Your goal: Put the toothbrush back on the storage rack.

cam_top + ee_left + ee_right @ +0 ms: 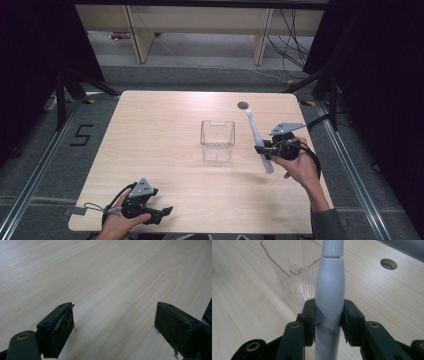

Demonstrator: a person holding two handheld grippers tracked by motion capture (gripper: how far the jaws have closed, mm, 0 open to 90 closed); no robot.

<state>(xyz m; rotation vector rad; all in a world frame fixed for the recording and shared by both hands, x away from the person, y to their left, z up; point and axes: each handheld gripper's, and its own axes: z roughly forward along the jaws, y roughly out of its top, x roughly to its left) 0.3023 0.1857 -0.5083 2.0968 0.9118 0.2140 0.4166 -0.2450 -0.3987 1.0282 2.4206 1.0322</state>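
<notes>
High view: my right gripper (pixel 263 149) is held above the right half of the light wooden table (pixel 150 150), its jaws closed on the handle of a white electric toothbrush (pixel 257 137). The toothbrush slants from a lower end near my right hand (pixel 300 167) up and away to its head, which points toward a round cable hole (pixel 243 105) near the table's far edge. A clear plastic container (pixel 217 140), open at the top and empty, stands just left of the toothbrush at mid-table. My left gripper (pixel 162 212) sits at the near left corner in my left hand (pixel 117 225), well apart from the container.

Right gripper view: my jaws press both sides of the toothbrush (pixel 329 295) on its thick lower body, below the narrower white neck. The container (pixel 294 267) lies beyond, left of the handle; the cable hole (pixel 388 264) is at upper right.

Left gripper view: my jaws stand wide apart, nothing between them, over bare wood grain of the table (pixel 112 277).
</notes>
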